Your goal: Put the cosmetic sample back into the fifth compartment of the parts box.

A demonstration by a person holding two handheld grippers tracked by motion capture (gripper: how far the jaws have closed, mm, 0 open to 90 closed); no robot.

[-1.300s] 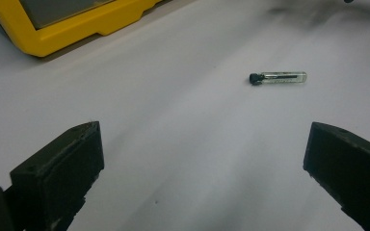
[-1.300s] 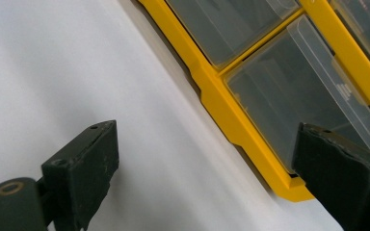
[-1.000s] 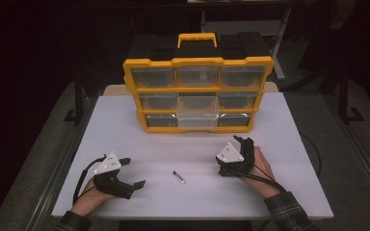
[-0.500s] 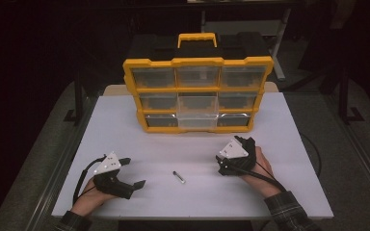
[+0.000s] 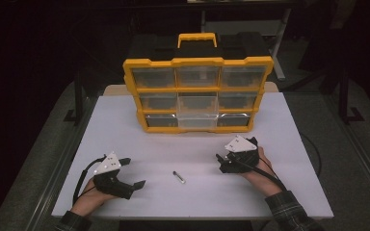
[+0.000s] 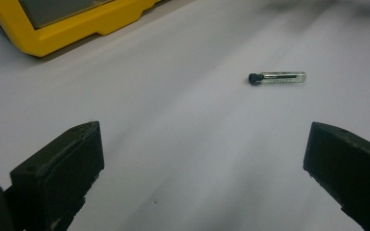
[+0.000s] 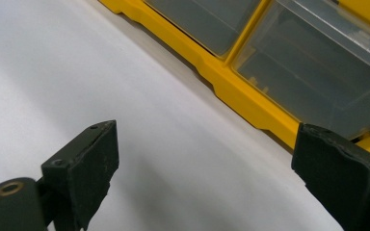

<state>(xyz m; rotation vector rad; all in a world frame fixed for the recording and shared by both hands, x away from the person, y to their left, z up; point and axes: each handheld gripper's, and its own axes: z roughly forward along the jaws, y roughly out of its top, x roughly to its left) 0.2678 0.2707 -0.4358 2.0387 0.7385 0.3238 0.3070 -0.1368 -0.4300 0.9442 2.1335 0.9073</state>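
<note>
Resting hands: you hold both grippers low on the white table point(image 5: 125, 120), near its front edge, with a wide gap between them; that leaves the middle free for the work.
Left gripper: your left gripper point(image 5: 131, 172) lies at the near left, jaws spread wide with nothing between them; in the left gripper view its two black jaws frame bare table, and the thing to pick lies ahead and a little to one side, so it looks aimed for an approach rather than a grasp.
Vial: the small clear vial point(image 5: 178, 177) with a dark cap lies flat on the table between your two hands, nearer the front edge than the box; it touches nothing, and lying on its side it could roll if nudged.
Right gripper: your right gripper point(image 5: 220, 160) sits at the near right, slightly farther in than the left; its jaws also stand apart and hold nothing; in the right gripper view they point toward the lower drawers of the box, which suggests that hand is meant for a drawer.
Path: nothing stands between either gripper and the vial; the table between them is bare.
Organiser box: the yellow organiser box point(image 5: 197, 62) stands upright at the far side, well apart from the vial; its clear drawers point(image 5: 197, 102) face you in three rows; the bottom middle one looks pulled out a little, though I cannot tell for certain.
</note>
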